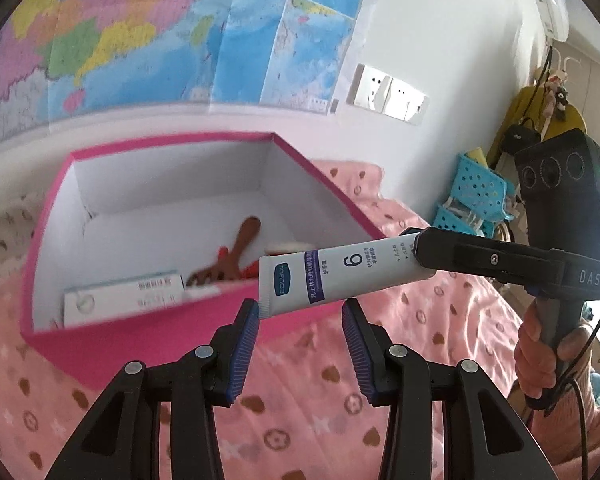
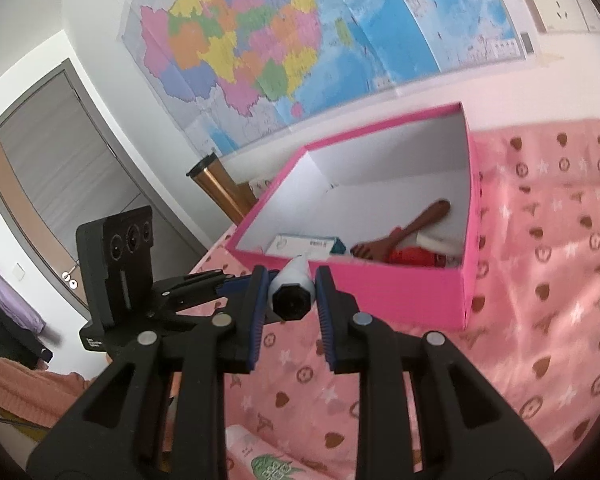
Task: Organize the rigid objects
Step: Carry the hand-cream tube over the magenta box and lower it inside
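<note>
A white hand-cream tube with a purple band and a black cap is held level by my right gripper, which is shut on its cap end. My right gripper also shows in the left wrist view. The tube's flat end hangs between the fingers of my left gripper, which is open and not touching it. Just beyond stands an open pink box with white inside walls. It holds a white carton, a brown wooden spoon and a red item.
The box sits on a pink patterned bedcover. A map hangs on the wall behind. Blue perforated baskets stand at the right. A green-printed tube lies near me. A copper bin stands left of the box.
</note>
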A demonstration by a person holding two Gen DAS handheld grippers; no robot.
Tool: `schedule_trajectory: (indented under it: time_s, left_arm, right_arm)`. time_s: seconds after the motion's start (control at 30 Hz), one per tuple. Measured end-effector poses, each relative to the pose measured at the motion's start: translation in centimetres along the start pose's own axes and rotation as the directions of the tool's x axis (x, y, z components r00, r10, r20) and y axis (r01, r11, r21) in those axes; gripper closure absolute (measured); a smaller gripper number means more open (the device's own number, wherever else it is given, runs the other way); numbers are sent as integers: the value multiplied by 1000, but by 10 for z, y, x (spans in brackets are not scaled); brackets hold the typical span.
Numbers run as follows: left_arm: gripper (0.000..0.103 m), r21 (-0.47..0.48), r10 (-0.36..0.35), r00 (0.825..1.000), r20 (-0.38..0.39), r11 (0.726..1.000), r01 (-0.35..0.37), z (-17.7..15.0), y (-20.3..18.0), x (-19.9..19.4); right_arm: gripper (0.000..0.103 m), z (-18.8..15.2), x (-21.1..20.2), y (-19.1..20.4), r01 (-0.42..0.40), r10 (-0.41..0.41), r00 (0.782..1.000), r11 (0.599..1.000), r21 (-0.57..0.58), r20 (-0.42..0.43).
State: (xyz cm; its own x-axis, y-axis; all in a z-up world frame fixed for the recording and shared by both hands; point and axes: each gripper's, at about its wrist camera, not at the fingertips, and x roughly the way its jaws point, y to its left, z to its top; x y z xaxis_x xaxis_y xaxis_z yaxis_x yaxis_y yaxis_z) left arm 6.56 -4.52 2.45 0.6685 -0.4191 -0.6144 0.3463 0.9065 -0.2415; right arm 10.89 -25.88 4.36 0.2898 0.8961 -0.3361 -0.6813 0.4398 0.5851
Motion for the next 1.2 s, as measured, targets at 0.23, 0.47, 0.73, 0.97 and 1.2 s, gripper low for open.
schedule_trajectory:
  time_s: [0.23, 0.47, 0.73, 0.97, 1.2]
  left_arm:
    - [60, 3, 8, 1000, 9, 1000, -8, 20, 6, 9]
    - [60, 4, 19, 1000, -20, 1000, -19, 26, 4, 29]
    - [60, -3, 58, 997, -43, 998, -59, 30, 10, 46]
    - [60, -17, 71, 996, -58, 997, -72, 32, 15, 54]
    - [60, -29, 86, 995, -60, 996, -87, 33, 18, 56]
  right_arm:
    - [77, 19, 8, -14, 25, -25, 1000, 1000, 1, 6]
    - [77, 29, 24, -33, 27, -26, 1000, 999, 35, -12]
    - [77, 34, 38, -46, 27, -25, 999, 998, 58, -29]
    - [77, 35, 50, -57, 51, -46, 997, 997, 60, -69]
    - [75, 32, 56, -59, 161, -159, 983, 987, 16, -88]
